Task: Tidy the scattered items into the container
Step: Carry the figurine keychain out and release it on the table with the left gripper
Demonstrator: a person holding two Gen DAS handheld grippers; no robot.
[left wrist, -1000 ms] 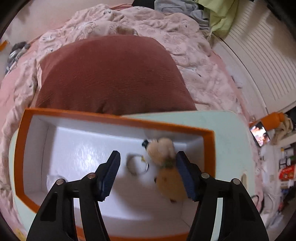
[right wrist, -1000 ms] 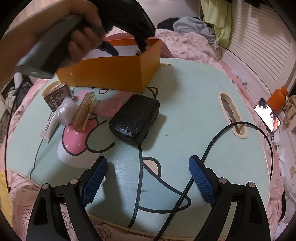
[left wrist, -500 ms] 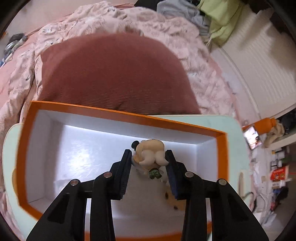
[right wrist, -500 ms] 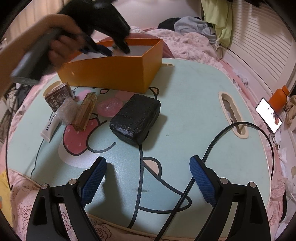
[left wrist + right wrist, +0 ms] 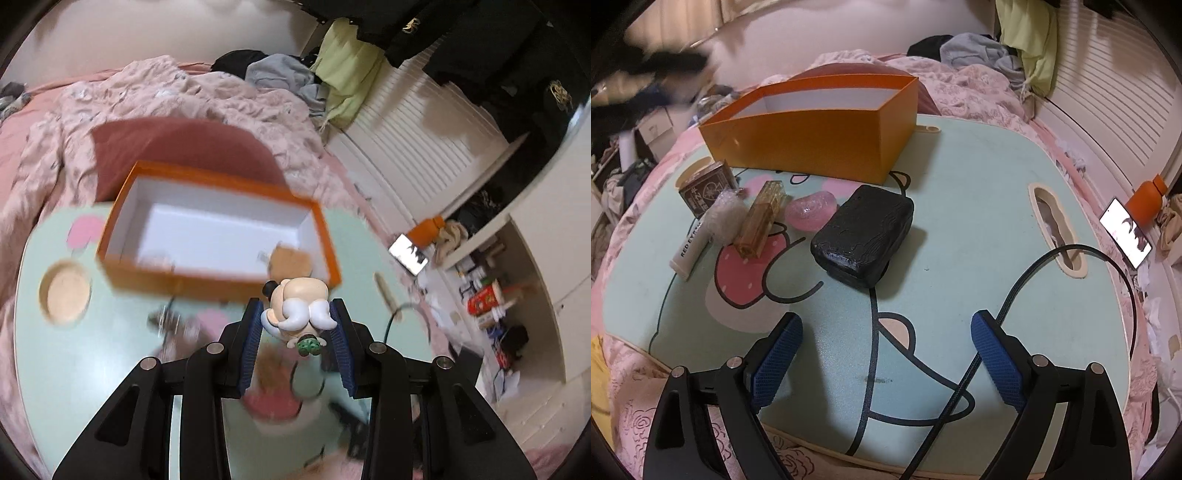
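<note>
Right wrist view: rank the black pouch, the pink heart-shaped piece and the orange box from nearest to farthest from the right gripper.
1. black pouch, mid-table, just ahead of the right gripper.
2. pink heart-shaped piece, behind the pouch on its left.
3. orange box, at the table's far edge.

We note a pale green worktop [image 5: 960, 177] with cartoon print, resting on a pink bed [image 5: 979, 96]. On it: orange box [image 5: 820, 136] at the far side; before it a brown carton [image 5: 705, 188], white tube [image 5: 690, 247], amber case [image 5: 761, 218], pink lump [image 5: 812, 210], black pouch [image 5: 864, 232], black cable [image 5: 1008, 306].
</note>
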